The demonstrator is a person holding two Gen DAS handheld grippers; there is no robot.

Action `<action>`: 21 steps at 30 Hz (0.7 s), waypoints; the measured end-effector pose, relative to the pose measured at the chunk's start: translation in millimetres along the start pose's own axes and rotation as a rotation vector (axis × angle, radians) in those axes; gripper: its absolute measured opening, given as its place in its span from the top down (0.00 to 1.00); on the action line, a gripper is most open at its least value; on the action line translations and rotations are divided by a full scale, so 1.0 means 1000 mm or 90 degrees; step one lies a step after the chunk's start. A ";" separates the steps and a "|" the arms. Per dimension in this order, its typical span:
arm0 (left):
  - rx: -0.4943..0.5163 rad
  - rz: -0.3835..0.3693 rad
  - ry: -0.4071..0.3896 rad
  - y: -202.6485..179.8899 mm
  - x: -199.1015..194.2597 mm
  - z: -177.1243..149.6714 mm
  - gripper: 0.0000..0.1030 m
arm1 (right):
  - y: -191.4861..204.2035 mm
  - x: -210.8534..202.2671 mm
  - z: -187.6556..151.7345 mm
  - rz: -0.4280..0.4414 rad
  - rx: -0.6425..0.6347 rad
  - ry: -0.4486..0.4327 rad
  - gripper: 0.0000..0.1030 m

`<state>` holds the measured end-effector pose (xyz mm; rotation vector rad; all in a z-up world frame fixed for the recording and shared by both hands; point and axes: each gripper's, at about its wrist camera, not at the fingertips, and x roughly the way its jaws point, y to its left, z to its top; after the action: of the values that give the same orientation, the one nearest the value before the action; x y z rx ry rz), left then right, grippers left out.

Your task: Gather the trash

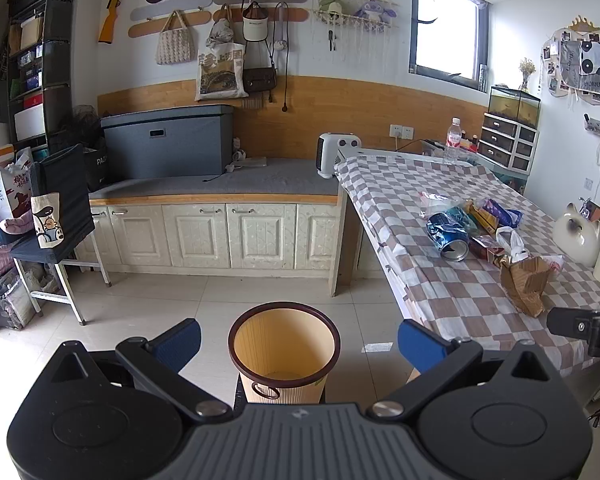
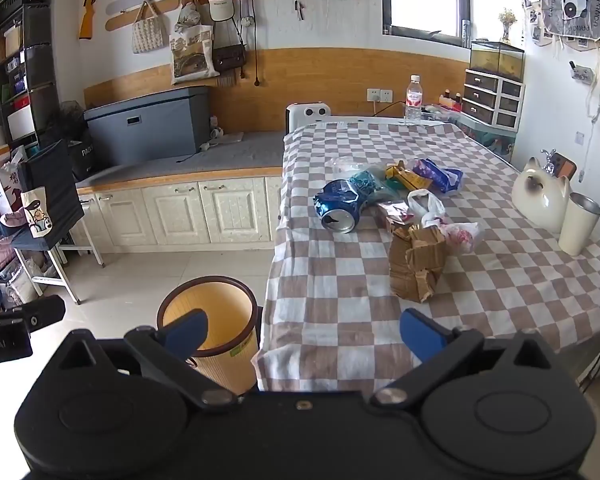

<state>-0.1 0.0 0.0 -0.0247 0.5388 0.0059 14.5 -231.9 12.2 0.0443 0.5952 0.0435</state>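
Tongs of both hands, left tongs (image 1: 299,342) and right tongs (image 2: 303,334), spread wide, empty, touching nothing.

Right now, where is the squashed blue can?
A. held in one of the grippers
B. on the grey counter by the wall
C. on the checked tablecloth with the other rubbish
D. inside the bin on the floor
C: the blue can lies on its side on the checked tablecloth beside the wrappers, while the bin looks empty and both grippers are open.
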 end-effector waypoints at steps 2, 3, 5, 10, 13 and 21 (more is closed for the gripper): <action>0.000 0.000 0.000 0.000 0.000 0.000 0.00 | 0.000 0.000 0.000 0.000 0.000 0.000 0.00; 0.000 0.000 0.000 0.000 0.000 0.000 0.00 | 0.000 0.000 0.000 0.000 0.000 0.000 0.00; -0.001 -0.001 0.001 0.000 0.000 0.000 0.00 | 0.000 0.000 0.000 0.000 0.000 0.001 0.00; 0.000 -0.001 0.002 0.000 0.000 0.000 0.00 | 0.000 0.000 0.000 -0.001 0.000 0.001 0.00; 0.000 0.000 0.001 0.000 0.000 0.000 0.00 | -0.001 0.000 -0.001 0.000 0.000 0.001 0.00; 0.000 -0.001 0.000 0.000 -0.001 0.001 0.00 | -0.001 0.000 -0.001 -0.001 0.000 0.001 0.00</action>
<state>-0.3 0.2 1.8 -0.0245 0.5392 0.0049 14.2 -232.4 11.2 0.0443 0.5975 0.0425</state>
